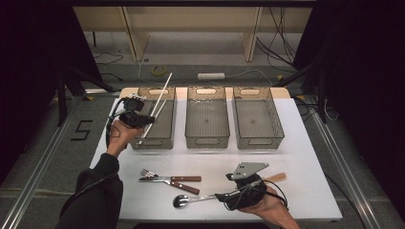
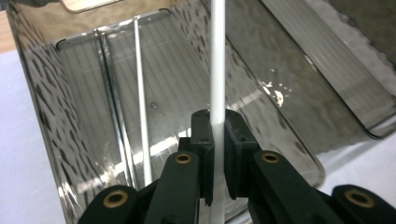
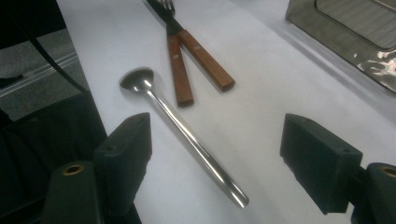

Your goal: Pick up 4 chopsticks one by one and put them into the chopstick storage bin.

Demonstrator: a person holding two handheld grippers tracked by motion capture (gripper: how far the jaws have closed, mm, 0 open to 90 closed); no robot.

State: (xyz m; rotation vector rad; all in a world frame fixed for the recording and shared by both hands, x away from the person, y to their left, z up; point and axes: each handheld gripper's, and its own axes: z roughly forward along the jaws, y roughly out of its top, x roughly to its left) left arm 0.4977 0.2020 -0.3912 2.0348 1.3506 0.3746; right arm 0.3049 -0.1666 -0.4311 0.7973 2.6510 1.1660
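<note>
From the high view, the left tool [image 1: 143, 119] holds a white chopstick [image 1: 160, 98] slanting over the leftmost bin [image 1: 157, 140], while the right tool [image 1: 224, 195] rests low on the counter [image 1: 305, 157] by a metal spoon [image 1: 191, 199]. In the left gripper view, the jaws pinch the chopstick [image 2: 217, 70] above the bin [image 2: 289, 84], where a second chopstick [image 2: 141, 102] lies. In the right gripper view, the jaws stand wide apart with the spoon [image 3: 182, 126] lying loose between them, near a wooden-handled fork and knife [image 3: 187, 60].

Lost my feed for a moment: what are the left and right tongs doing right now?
Left tongs: closed on a white chopstick, over the left bin.
Right tongs: open, holding nothing; spoon lies between the jaws.
</note>
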